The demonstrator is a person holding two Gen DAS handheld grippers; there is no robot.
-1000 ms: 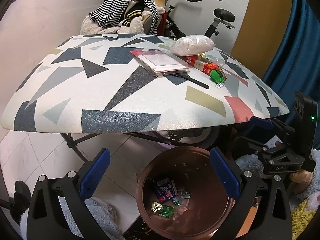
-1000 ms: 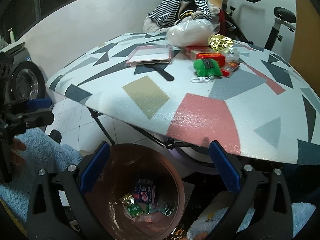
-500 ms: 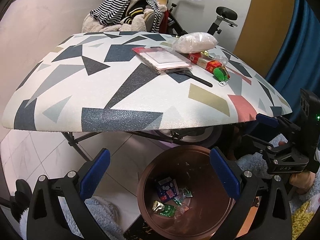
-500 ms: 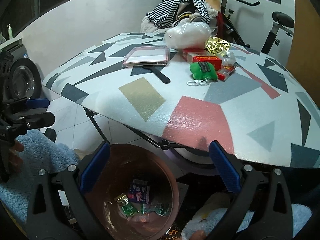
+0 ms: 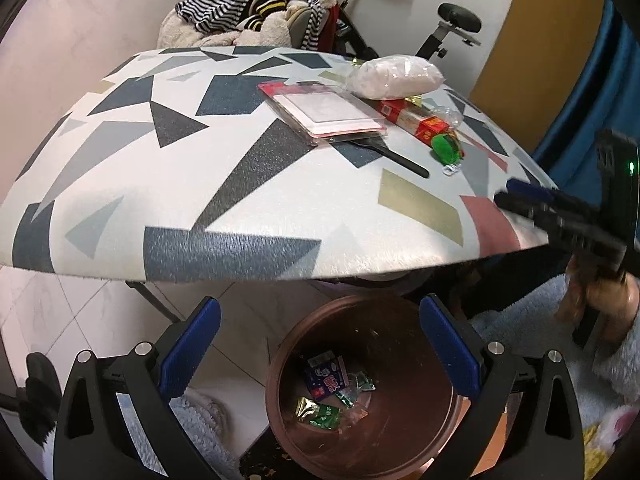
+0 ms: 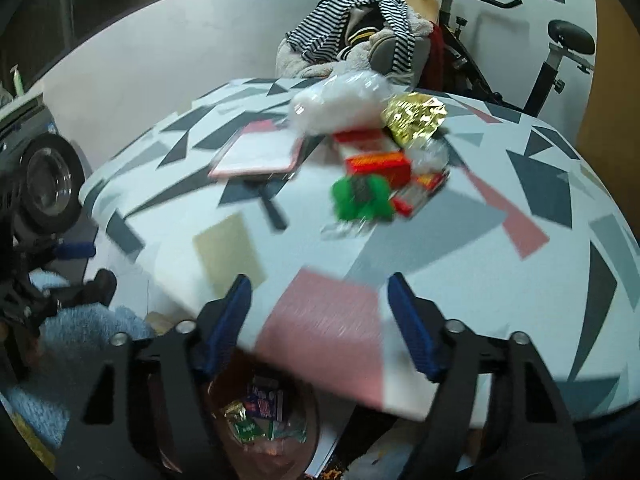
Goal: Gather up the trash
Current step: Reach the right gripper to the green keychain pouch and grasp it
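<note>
Currently, the right gripper [image 6: 318, 320] is being carried over the table edge, its jaws having just been narrowing with nothing between them. Ahead and slightly right, the crumpled gold foil wrapper [image 6: 414, 118] is lying among packets on the geometric-patterned table [image 6: 520, 288]. The left gripper [image 5: 320, 348], jaws apart and empty, is being held farther off, above the brown round bin [image 5: 400, 432].

patterned table [image 5: 240, 208]: white bag [image 5: 394, 76], red box [image 5: 416, 122], green toy [image 5: 447, 148]

A home: exercise bike [image 5: 448, 28], clothes pile [image 5: 248, 12], tiled floor [image 5: 60, 312].
</note>
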